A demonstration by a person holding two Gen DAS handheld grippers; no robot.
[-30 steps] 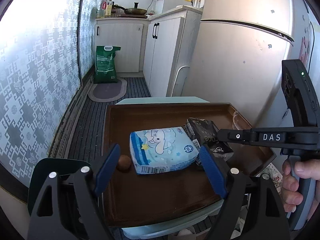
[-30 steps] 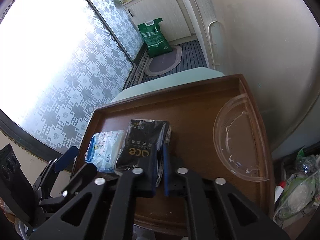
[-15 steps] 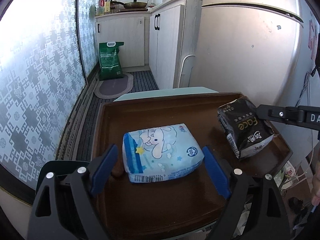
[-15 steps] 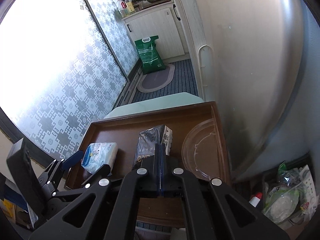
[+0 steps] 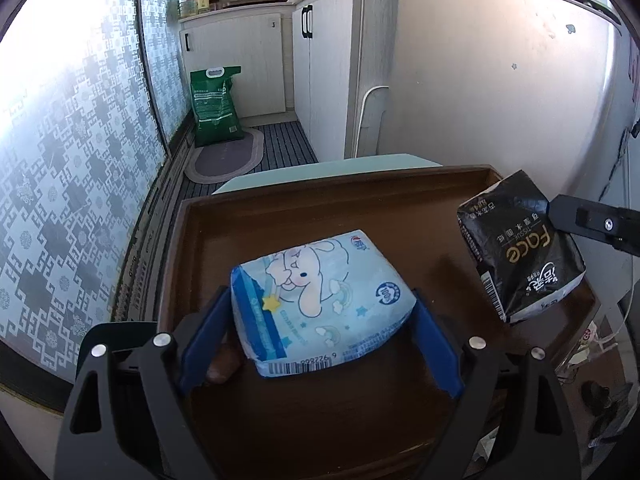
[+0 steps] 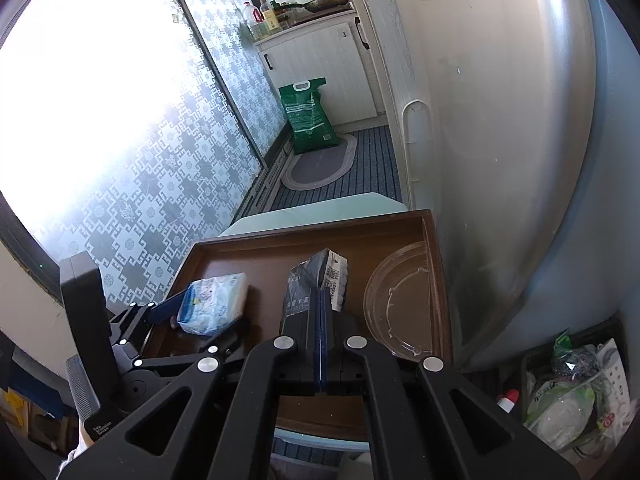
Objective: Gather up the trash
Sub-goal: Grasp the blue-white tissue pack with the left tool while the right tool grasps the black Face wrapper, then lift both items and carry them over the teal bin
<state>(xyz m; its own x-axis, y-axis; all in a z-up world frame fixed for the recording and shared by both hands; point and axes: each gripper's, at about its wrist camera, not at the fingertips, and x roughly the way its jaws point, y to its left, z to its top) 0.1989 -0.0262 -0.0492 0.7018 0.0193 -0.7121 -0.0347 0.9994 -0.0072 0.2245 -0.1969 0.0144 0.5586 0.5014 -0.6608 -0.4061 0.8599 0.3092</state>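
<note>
My left gripper [image 5: 320, 340] stands wide, its blue pads flanking the pale-blue cartoon tissue pack [image 5: 316, 308] on the dark brown wooden tray [image 5: 320, 200]; I'd settle lower, then squeeze mid-body. My right gripper [image 6: 323, 312] is clamped on the black tissue pack [image 6: 316, 280], now lifted off the tray it lay on a second ago.

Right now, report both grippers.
Left gripper: open, fingers either side of the blue pack.
Right gripper: shut on the black pack.
</note>
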